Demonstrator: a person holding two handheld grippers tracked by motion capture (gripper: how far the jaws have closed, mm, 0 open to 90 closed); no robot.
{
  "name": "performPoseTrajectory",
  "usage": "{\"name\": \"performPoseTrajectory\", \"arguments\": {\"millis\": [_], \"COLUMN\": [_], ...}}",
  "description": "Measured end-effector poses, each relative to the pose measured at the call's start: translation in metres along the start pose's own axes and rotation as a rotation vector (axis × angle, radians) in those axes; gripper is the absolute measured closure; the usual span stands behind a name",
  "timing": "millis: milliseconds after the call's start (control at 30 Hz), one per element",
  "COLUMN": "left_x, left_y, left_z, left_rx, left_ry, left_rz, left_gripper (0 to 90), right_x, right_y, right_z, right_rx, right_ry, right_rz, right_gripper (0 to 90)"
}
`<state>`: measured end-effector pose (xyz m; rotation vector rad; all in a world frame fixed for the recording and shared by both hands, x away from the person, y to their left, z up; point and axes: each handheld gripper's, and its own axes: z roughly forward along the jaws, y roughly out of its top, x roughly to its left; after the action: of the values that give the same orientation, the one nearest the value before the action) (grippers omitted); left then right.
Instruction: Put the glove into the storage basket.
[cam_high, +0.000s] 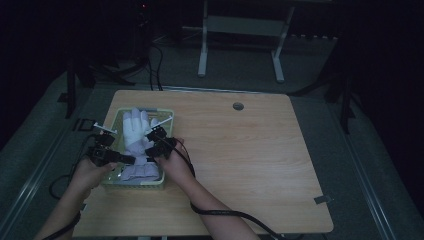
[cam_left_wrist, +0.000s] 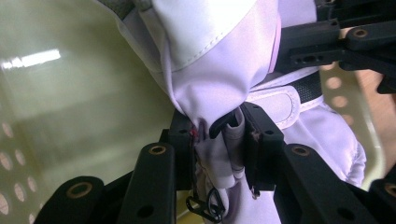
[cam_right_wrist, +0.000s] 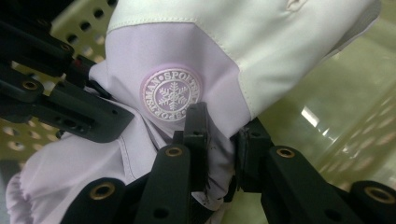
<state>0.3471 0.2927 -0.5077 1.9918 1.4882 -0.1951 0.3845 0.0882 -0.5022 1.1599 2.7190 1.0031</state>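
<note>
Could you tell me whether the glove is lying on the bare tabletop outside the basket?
No, in the high view the glove lies inside the pale green basket at the table's left side.

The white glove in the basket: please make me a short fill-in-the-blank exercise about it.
1. The glove lies in a pale green ____ on the wooden table.
2. The left tongs are ____ on the glove's fabric.
3. The round badge on the glove shows a ____.
4. The right tongs pinch the glove's ____ part.

Missing words: basket; shut; snowflake; lilac
</note>
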Motion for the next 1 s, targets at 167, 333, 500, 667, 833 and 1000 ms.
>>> {"name": "performPoseTrajectory", "arguments": {"millis": [167,333,500,667,833,1000], "left_x": [0.002,0.004,0.005,0.006,-0.004,-0.013], "left_y": [0.000,0.001,0.000,0.001,0.003,-0.002], "left_z": [0.004,0.008,0.011,0.017,0.016,0.008], "left_rx": [0.013,0.030,0.022,0.058,0.015,-0.133], "left_ry": [0.017,0.025,0.043,0.084,0.144,0.207], "left_rz": [-0.020,-0.046,-0.055,-0.080,-0.037,0.023], "left_gripper": [68.3,66.5,63.4,54.8,38.4,19.6], "right_x": [0.005,0.008,0.002,0.000,-0.008,-0.015], "right_y": [0.004,0.009,0.009,0.008,0.007,0.007], "right_z": [0.006,0.011,0.007,-0.001,-0.011,-0.026], "right_rx": [0.035,0.081,0.058,0.014,-0.024,-0.081], "right_ry": [-0.044,-0.070,-0.084,-0.071,-0.040,-0.024], "right_rz": [-0.032,-0.030,-0.028,-0.041,-0.050,-0.039], "right_gripper": [76.5,73.6,58.8,47.3,42.2,35.0]}}
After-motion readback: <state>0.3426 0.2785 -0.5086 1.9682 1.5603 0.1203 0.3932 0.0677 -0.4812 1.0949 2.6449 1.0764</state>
